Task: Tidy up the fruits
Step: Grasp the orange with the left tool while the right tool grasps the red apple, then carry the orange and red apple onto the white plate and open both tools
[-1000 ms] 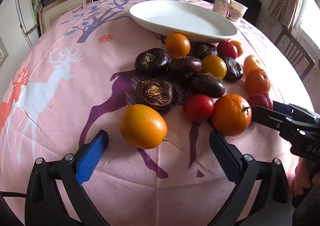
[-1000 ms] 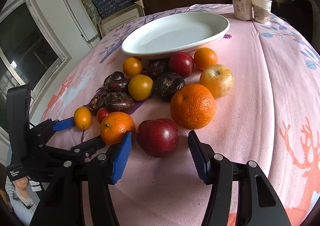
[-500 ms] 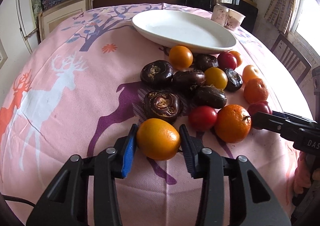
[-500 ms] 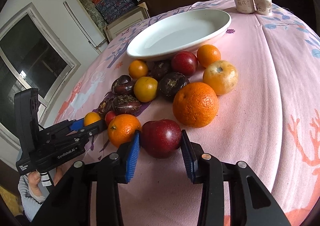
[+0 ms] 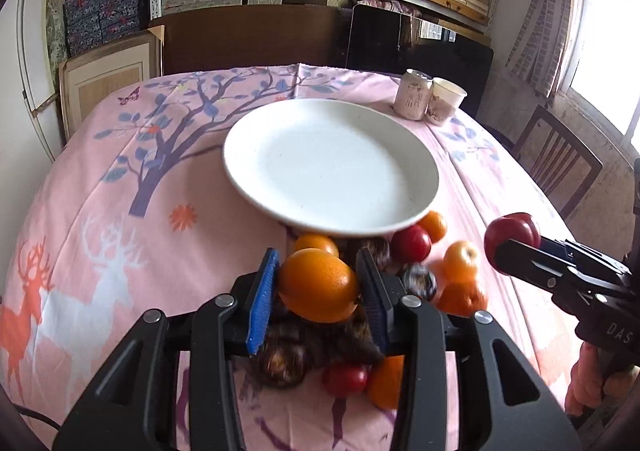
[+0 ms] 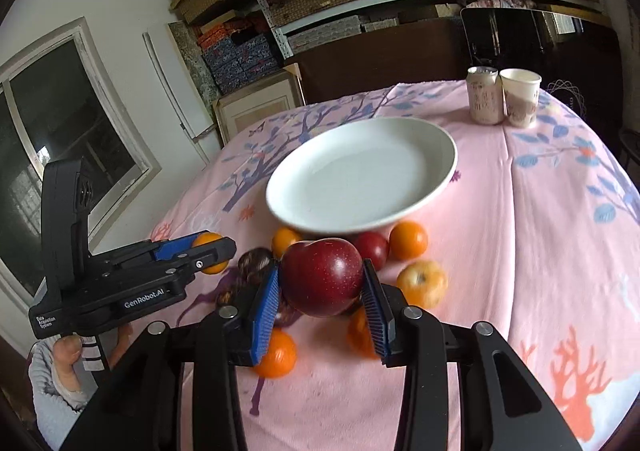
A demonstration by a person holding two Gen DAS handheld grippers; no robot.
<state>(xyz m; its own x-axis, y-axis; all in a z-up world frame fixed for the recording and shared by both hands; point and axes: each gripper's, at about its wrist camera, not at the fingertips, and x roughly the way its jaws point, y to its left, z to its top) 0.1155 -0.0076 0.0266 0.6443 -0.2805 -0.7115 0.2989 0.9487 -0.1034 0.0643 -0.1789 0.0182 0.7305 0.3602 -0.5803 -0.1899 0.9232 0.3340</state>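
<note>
Left gripper (image 5: 318,285) clamped on an orange (image 5: 318,285), blue pads pressed on its two sides, carried clear of the cloth (image 5: 112,211) and above the heap of fruit (image 5: 460,269) below. Right gripper (image 6: 322,287) clamped likewise on a dark red apple (image 6: 322,277), also off the table, pads at the widest part. White plate (image 5: 332,167) just beyond both loads, bare, its near rim overhanging the closest of the loose fruit. Probably the goal for both pieces. Orange likely light to middling, firm with some give in the rind, slightly pebbled and so not very slippery; held across the middle, which looks sound. Apple likely heavier, hard, with waxy smooth skin, so more apt to slide or turn between flat pads; grip at the equator seems right, and no tighter than needed, since bruising is a risk. Both round, hence prone to roll once set down on the shallow plate; best lowered close to the surface near the middle and let go gently. Dark wrinkled fruit in the heap look softer, though hard to tell here. Can (image 5: 412,99) and cup (image 5: 444,101) well apart at the far edge, out of the way.
</note>
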